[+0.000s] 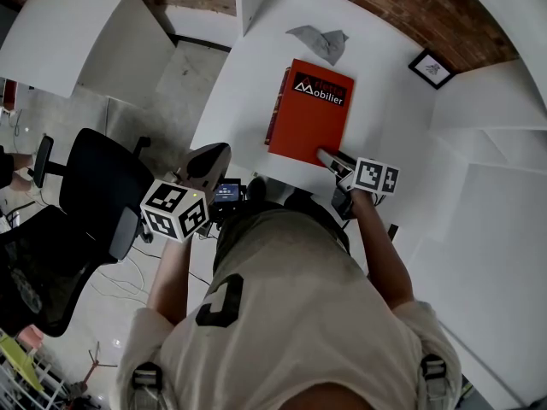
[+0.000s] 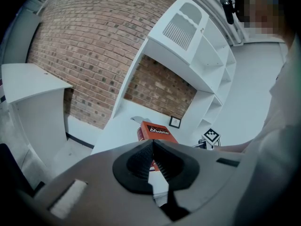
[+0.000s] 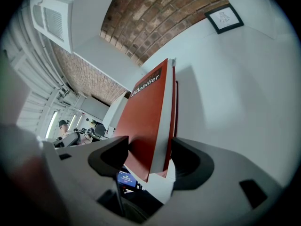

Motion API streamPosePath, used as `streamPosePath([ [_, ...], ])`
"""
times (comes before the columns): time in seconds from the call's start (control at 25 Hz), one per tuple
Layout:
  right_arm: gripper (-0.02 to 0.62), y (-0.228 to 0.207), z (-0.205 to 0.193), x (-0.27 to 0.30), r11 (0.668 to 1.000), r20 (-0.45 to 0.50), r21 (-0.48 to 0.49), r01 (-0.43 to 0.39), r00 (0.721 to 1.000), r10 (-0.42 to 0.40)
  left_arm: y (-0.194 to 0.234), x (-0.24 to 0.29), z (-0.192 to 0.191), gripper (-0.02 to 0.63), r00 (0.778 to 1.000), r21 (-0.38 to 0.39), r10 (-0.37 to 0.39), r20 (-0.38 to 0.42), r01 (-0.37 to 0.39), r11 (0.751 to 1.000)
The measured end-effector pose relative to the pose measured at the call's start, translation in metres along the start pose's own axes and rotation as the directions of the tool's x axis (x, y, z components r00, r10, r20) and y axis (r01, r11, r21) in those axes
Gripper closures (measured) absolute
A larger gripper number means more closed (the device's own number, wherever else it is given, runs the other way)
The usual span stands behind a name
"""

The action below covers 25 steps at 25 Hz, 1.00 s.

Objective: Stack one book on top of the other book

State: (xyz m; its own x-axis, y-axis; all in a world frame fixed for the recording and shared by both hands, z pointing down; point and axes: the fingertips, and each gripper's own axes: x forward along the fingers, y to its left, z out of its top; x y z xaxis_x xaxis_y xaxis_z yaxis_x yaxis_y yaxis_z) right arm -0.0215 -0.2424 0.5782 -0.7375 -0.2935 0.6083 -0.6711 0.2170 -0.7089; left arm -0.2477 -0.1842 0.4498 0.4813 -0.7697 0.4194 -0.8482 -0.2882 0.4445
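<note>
Desk (image 1: 389,122): white, set against a brick wall; it carries both books and the small items.
Office chair (image 1: 94,186): black, on the floor off the desk's left side, clear of the desk.
Orange book (image 1: 312,114): the upper one, cover up with white "Mobilier" lettering. It lies flat on the other book, and its near corner reaches the desk's front edge.
Red book (image 1: 274,109): underneath. Only a narrow strip shows along the orange book's left side, so the pile is slightly offset.
Left gripper (image 2: 153,147): jaws clenched tip to tip with nothing between them. It is held in the air off the desk's front left corner, well apart from the books.
Right gripper (image 3: 149,149): rolled on its side and grasping the near corner of the pile. One pad is on the orange cover and the other at the underside. Whether the lower pad presses the red book or reaches below it, I cannot tell.
Crumpled grey sheet (image 1: 318,39): on the desk beyond the books' far end, apart from them.
Framed picture (image 1: 432,67): small, black-framed, near the wall to the right of the books.
</note>
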Motion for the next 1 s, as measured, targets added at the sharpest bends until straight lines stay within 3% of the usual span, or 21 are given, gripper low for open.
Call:
streamPosePath([
  [0.76, 0.342, 0.0015, 0.0019, 0.0032, 1.000, 0.007, -0.013, -0.014, 1.000, 0.014, -0.0007, 0.0011, 0.0005, 0.603, 1.000, 0.004, 0.006, -0.002, -0.006, 1.000],
  [1.0, 0.320, -0.0017, 0.0059, -0.0032, 0.997, 0.043, -0.071, 0.042, 0.998, -0.039, 0.0019, 0.0004, 0.0019, 0.603, 1.000, 0.005, 0.008, -0.002, -0.008, 1.000],
])
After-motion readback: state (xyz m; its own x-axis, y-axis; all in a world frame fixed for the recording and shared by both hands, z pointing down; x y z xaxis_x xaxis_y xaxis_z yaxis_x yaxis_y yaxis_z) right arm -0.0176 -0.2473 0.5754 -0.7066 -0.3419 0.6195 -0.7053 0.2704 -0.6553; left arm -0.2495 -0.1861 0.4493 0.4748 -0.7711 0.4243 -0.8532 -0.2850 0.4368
